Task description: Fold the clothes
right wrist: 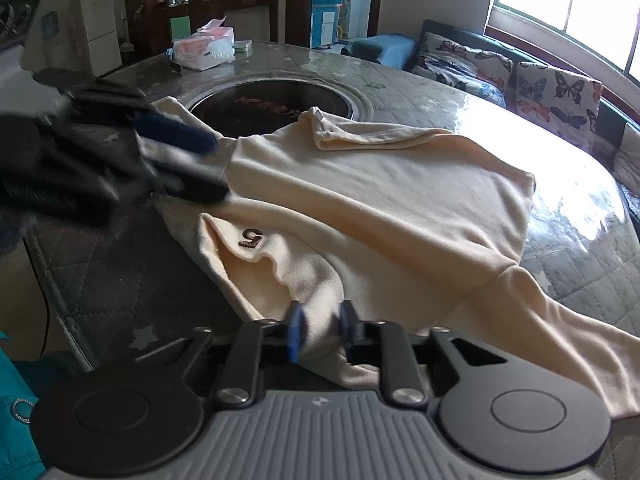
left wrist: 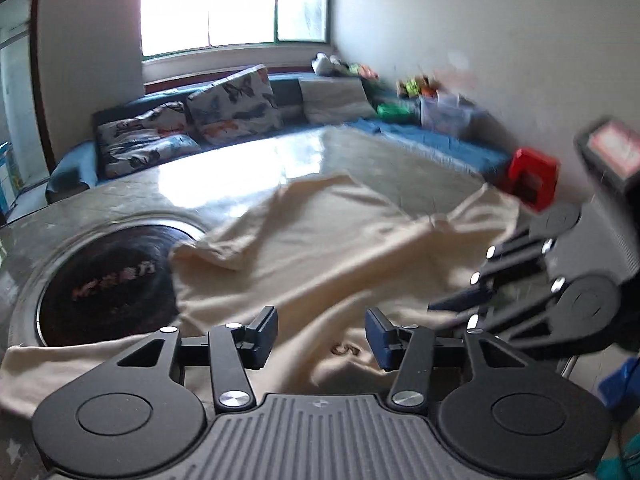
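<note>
Right wrist view looks along the right tongs (right wrist: 320,334), whose two blue-padded fingers are drawn close on a bunched fold of the cream, soft knit long-sleeved top (right wrist: 360,200); cloth fills the gap between the pads, so I judge them to be gripping it at the garment's near edge. From there the top runs away across the surface (right wrist: 400,80), a round table under a glossy clear cover over grey quilted, star-printed cloth. Its long axis lies from the near edge toward the far right, where the hem ends in a straight line. One sleeve trails off to the near right; another is doubled back on the body close to the dark round recessed plate (right wrist: 272,104) in the middle of the surface. A small brown embroidered "5" (right wrist: 251,239) sits on a rumpled ridge just ahead of the right tongs.

Left wrist view shows the left tongs (left wrist: 322,338) with fingers well apart and nothing between them, hovering above the cloth with the "5" just beyond the fingertips. The right tongs are at its right, low on the fabric. The left tongs are blurred, so their exact height over the cloth is unclear.

The fabric is limp and thick, lying in soft rolls rather than sharp creases, so it should drape and drag. Whether the doubled sleeve is a made fold or loose disorder cannot be settled here.
</note>
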Demonstrator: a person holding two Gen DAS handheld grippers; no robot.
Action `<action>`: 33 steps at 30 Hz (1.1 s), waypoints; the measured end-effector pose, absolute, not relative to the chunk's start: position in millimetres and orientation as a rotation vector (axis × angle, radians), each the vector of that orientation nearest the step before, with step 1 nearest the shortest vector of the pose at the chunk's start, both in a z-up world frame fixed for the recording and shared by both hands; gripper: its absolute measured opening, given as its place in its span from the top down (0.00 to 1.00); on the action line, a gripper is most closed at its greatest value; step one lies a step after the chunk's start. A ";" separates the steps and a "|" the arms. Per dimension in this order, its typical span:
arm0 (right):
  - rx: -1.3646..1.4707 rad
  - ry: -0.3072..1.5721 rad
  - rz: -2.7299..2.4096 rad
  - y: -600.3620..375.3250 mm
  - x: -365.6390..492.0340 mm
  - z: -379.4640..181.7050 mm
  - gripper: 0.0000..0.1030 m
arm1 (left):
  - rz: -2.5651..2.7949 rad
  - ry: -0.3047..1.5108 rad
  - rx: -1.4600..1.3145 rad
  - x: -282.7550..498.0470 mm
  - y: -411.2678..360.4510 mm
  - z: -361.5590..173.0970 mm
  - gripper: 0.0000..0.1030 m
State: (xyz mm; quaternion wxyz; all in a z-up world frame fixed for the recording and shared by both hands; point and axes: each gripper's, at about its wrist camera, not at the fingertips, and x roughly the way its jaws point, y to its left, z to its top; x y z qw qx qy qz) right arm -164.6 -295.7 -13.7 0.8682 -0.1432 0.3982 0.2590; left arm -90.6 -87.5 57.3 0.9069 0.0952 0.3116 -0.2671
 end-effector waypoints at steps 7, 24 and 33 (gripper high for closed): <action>-0.315 0.828 0.576 -299.2 -178.1 -4.0 0.94 | -0.580 0.708 0.238 -94.2 -88.9 32.0 0.82; -0.272 0.781 0.591 -321.4 -193.9 23.7 0.87 | -0.687 0.657 0.216 -98.0 -84.4 55.6 0.88; -0.177 0.758 0.457 -341.1 -132.1 12.3 0.84 | -0.623 0.748 0.175 -56.1 -101.2 30.9 0.88</action>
